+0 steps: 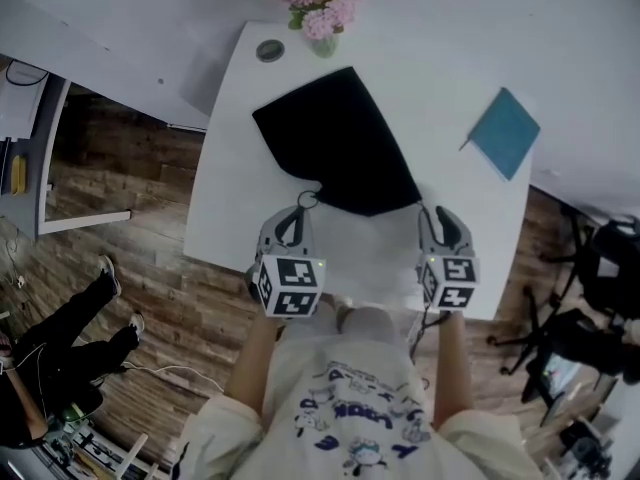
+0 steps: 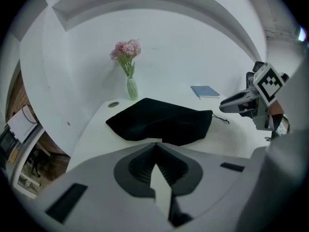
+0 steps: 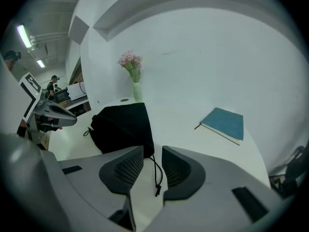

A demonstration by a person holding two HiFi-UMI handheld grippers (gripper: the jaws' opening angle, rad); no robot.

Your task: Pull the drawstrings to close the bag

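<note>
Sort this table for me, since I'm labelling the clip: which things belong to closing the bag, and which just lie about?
Job in hand:
black bag
drawstring, lying between the open right gripper's jaws
left gripper, shut

Lying about:
vase of flowers
teal notebook
round disc

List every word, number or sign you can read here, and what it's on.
No text here is legible.
Shirt print: lettering too blurred to read.
Marker cubes: square patterns only, no words.
Notebook: no print visible.
</note>
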